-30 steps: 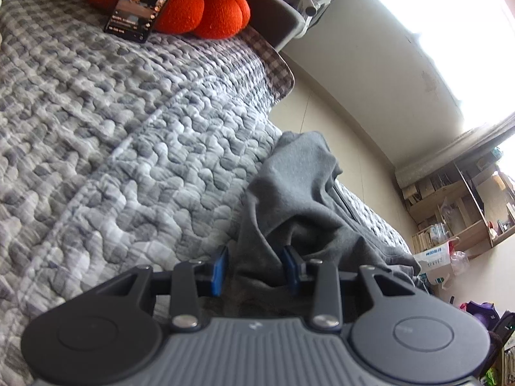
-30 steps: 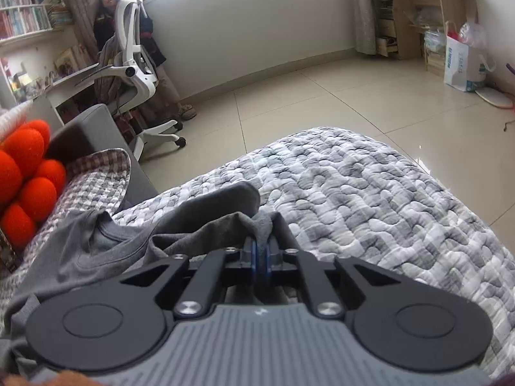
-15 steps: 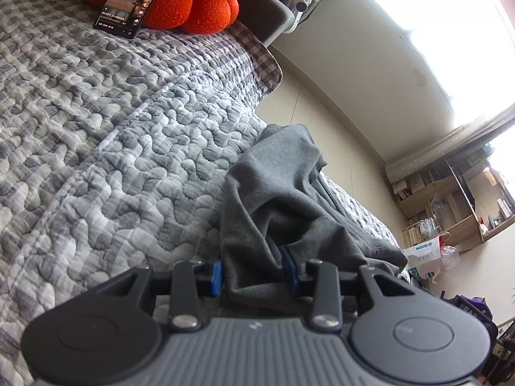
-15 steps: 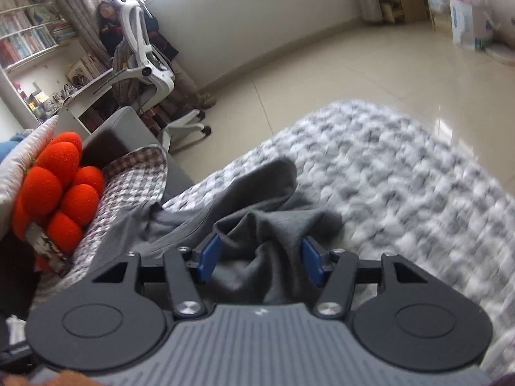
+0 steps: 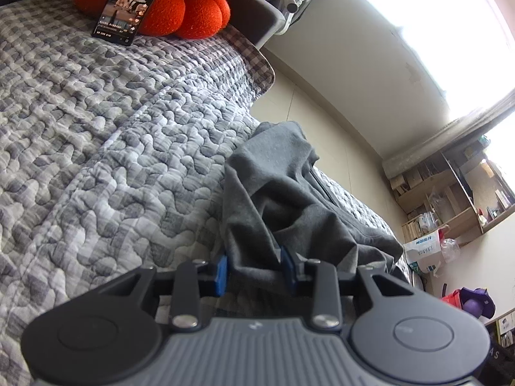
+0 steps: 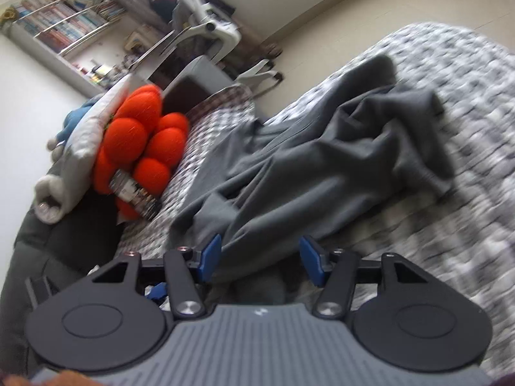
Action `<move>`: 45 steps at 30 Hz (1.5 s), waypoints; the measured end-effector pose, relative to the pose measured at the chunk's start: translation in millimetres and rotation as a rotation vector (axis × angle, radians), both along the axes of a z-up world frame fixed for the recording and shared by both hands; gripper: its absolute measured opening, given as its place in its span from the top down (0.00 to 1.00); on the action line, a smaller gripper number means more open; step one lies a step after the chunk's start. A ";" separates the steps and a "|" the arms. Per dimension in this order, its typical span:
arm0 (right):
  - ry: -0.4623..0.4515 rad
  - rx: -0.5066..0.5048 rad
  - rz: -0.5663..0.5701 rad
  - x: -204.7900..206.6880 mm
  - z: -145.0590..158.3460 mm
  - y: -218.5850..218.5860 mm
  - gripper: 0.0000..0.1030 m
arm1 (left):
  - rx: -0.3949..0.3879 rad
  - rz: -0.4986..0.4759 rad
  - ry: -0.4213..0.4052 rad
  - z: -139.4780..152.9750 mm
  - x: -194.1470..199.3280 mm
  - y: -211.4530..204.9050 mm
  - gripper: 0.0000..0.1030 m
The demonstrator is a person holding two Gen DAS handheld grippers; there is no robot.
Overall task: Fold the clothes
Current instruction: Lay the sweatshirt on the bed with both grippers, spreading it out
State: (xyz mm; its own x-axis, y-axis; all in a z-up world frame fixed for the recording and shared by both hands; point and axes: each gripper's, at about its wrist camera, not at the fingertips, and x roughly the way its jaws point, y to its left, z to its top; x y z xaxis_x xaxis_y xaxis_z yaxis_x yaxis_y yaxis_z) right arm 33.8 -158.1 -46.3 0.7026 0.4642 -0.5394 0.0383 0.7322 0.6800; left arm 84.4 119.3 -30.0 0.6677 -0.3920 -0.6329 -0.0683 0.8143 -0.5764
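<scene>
Since a second ago the right claw [image 6: 260,259] has let go of the grey garment [image 6: 325,160]: its jaws, then pinched tight on a fold, have just been opening and now stand wide, with cloth lying loose between the blue pads [image 6: 210,255] but not gripped. Its view has swung toward the orange cushion [image 6: 141,141] and is blurred.

The left claw [image 5: 254,270] has barely shifted; its jaws have closed a little further and sit narrow, both pads pressing a bunched edge of the garment [image 5: 276,189].

Only the right view shows the garment's full spread, a bookshelf [image 6: 61,29] and the white office chair [image 6: 209,29]. Only the left view shows the phone [image 5: 132,0] leaning on the cushion, and wooden shelves [image 5: 457,199] by the bright window.

The garment lies rumpled on the grey quilted bed [image 5: 96,135], creased into long folds, one end near the bed's edge.
</scene>
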 end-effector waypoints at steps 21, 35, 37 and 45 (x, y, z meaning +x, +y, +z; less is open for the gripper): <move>-0.058 0.036 -0.007 14.4 -19.0 20.1 0.91 | 0.020 -0.025 -0.036 2.6 -9.5 -5.0 0.88; -0.250 -0.008 -0.194 -5.0 18.0 -24.9 0.93 | 0.054 0.028 -0.106 13.0 -12.1 7.5 0.98; -0.248 -0.006 -0.227 -4.5 17.7 -34.4 0.93 | 0.047 0.036 -0.096 10.4 -10.6 9.1 0.97; -0.195 -0.026 -0.242 -1.9 3.8 -58.0 0.92 | -0.013 0.038 -0.081 5.6 -7.3 9.2 0.66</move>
